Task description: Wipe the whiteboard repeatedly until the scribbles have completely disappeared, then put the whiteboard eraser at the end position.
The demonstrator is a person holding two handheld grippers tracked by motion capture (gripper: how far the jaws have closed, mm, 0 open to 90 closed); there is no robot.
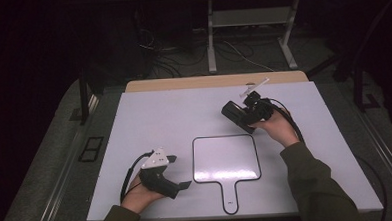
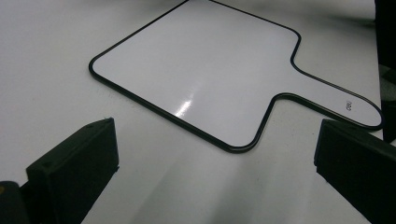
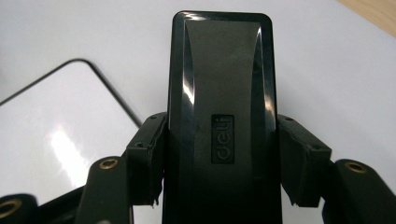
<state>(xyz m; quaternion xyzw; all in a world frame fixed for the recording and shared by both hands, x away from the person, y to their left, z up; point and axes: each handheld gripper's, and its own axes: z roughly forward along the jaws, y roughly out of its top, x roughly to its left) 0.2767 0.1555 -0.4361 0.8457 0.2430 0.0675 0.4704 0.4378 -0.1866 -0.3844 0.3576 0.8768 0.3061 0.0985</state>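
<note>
The white table (image 1: 149,117) is spreading flat and matte under everything, its near edge cut off by the person's sleeves at the bottom of the high view, and a strip of bare wood is showing along its far edge. Beyond it the floor is sinking into darkness, where loose cables (image 1: 181,58) and a pale metal stand (image 1: 250,33) are hard to make out.

The paddle-shaped whiteboard (image 1: 226,158) is lying flat near the table's front middle, glossy, round-cornered and rimmed with a thin black line, its short handle pointing toward the person. A tiny mark on the handle is too small to read.

The right gripper (image 3: 219,154) is hovering above the table just beyond the board's far right corner, its jaws clenched on the long sides of a black eraser (image 3: 219,93), a smooth plastic block with rounded corners and a raised "deli" badge. The eraser's near end is running out of the right gripper view.

The left gripper (image 2: 215,158) is resting low at the board's left, jaws spread wide with bare table between them; its grey three-cornered plate (image 1: 155,159) is facing up.
</note>
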